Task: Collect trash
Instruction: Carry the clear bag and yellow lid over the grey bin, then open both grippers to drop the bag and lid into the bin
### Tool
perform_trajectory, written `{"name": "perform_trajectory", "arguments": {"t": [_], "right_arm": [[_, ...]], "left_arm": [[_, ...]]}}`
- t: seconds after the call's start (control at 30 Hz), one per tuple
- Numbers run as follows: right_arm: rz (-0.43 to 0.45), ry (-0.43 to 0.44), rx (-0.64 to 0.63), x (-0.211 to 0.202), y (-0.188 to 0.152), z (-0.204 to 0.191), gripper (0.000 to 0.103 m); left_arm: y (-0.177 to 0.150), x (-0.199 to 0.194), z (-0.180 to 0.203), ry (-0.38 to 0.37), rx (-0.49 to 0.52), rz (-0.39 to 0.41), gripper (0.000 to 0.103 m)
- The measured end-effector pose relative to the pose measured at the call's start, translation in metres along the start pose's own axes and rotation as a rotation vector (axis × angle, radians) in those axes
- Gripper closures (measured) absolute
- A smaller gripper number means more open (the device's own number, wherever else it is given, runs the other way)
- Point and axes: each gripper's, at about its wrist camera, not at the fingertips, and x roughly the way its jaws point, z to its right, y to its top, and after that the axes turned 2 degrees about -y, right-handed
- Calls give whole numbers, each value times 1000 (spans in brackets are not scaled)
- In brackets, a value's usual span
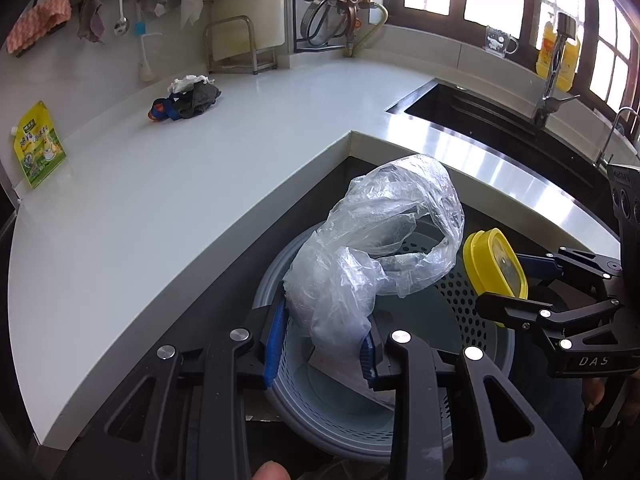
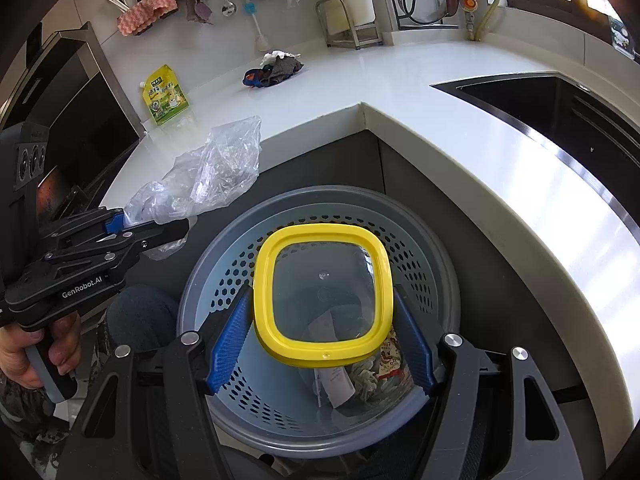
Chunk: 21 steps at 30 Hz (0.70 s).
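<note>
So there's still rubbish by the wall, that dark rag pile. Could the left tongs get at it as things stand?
Probably not yet: the left tongs are shut on the plastic bag over the bin. The countertop up to the rag pile looks bare.

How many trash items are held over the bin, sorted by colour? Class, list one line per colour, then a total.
Clear: 1, the plastic bag in the left gripper.
Yellow: 1, the yellow-rimmed lid in the right gripper.
Total: 2, both above the perforated bin.
</note>
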Motion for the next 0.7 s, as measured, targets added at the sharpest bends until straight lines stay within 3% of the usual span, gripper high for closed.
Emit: {"name": "perform_trajectory", "arguments": {"t": [0.7], "right_arm": [[-29, -5, 0, 13, -5, 0, 37]], "left_arm": [[-5, 13, 8, -13, 19, -36, 71]]}}
